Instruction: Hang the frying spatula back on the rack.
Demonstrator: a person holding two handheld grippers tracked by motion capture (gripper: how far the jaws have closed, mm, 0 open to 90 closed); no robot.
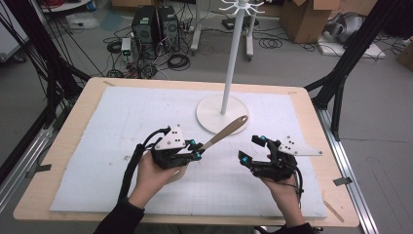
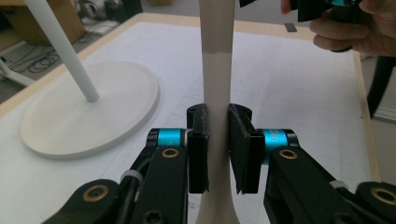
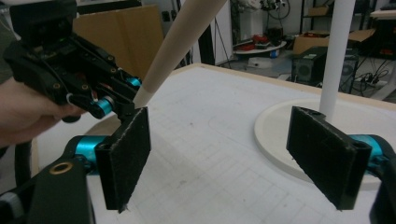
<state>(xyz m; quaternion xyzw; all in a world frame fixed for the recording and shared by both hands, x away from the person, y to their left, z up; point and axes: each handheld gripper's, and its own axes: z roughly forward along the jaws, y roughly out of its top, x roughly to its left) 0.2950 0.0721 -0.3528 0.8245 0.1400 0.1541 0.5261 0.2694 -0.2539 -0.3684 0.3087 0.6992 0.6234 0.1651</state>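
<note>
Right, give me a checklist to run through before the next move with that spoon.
1. Left gripper shut on the spoon handle: ok.
2. Spoon lifted off the mat: ok.
3. Right gripper open, nothing between its jaws: ok.
4. Stand upright, its base flat on the mat: ok.
5. Spoon apart from the stand pole: ok.
6. Free hook at the stand's top: cannot tell.

A long, pale beige wooden spoon (image 1: 225, 133) is being held clear of the desk, its slim handle pinched in the left gripper (image 1: 197, 149). It is slanting up and to the right in the high view, its oval bowl hanging above the white stand's round base.
</note>
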